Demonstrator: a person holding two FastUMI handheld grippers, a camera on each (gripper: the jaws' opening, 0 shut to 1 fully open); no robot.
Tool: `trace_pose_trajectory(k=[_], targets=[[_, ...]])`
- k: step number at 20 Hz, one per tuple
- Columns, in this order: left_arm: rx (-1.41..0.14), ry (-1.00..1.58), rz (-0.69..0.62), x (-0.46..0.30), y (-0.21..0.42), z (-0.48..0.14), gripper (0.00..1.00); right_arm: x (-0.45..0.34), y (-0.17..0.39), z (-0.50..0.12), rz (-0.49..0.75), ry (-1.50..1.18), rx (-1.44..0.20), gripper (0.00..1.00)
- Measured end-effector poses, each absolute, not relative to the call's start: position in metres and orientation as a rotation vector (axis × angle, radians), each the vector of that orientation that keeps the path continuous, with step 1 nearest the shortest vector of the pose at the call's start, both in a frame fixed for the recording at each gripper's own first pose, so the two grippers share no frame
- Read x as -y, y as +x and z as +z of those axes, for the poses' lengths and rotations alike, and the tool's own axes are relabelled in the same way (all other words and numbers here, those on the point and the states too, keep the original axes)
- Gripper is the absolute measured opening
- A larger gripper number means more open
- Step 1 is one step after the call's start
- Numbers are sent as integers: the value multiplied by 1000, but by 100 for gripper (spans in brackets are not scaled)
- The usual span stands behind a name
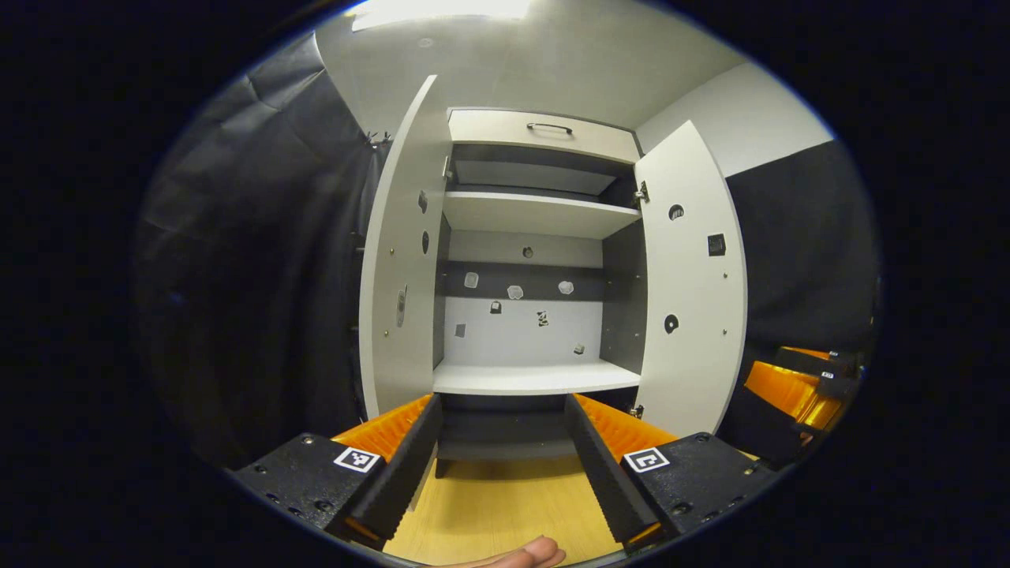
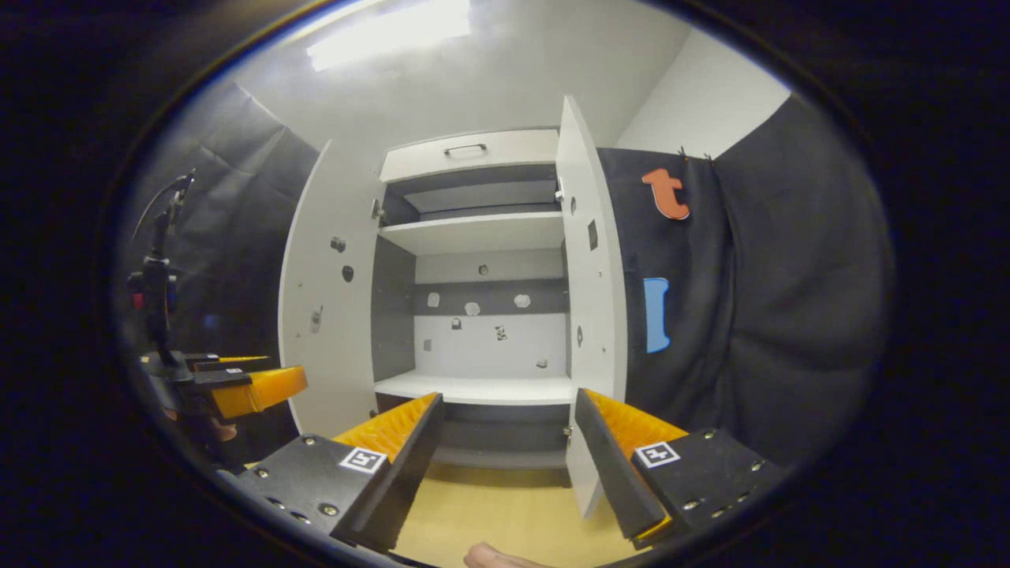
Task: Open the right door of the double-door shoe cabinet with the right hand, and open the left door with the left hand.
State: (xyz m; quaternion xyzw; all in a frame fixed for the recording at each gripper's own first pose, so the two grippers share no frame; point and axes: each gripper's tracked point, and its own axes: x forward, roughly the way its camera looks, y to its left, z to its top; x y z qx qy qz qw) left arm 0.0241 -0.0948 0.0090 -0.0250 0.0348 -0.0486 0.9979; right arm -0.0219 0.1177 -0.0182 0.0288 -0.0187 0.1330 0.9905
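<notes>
The white double-door shoe cabinet [image 1: 536, 379] stands ahead with both doors swung wide. In the left gripper view, its left door [image 1: 398, 260] and right door [image 1: 690, 284] flank the grey shelves. My left gripper [image 1: 501, 461] is open in front of the bottom shelf and holds nothing. The right gripper [image 1: 801, 386] shows further right, beside the right door. In the right gripper view, my right gripper [image 2: 505, 465] is open and empty. The right door [image 2: 588, 276] stands edge-on just behind its right-hand finger. The left door [image 2: 327, 300] has the left gripper [image 2: 245, 388] beside it.
A closed drawer with a dark handle [image 1: 550, 126] tops the cabinet. Small markers dot the back panel [image 1: 517, 315]. Light wooden floor [image 1: 505, 505] runs under the grippers. Black cloth walls [image 2: 757, 315] close in both sides. A fingertip [image 1: 529, 554] shows at the bottom edge.
</notes>
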Motion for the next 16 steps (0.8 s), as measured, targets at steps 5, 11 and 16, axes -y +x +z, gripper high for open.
trace_pose_trajectory(k=[5,11,16], targets=[[-82,-63,-99,93,20,4,96,-121,-37,-13,256,9,74,98],[-57,-48,-55,80,16,7,96,-126,-51,-10,263,32,96,95],[-27,-17,-60,79,10,14,96,-117,-51,-9,245,65,97,97]])
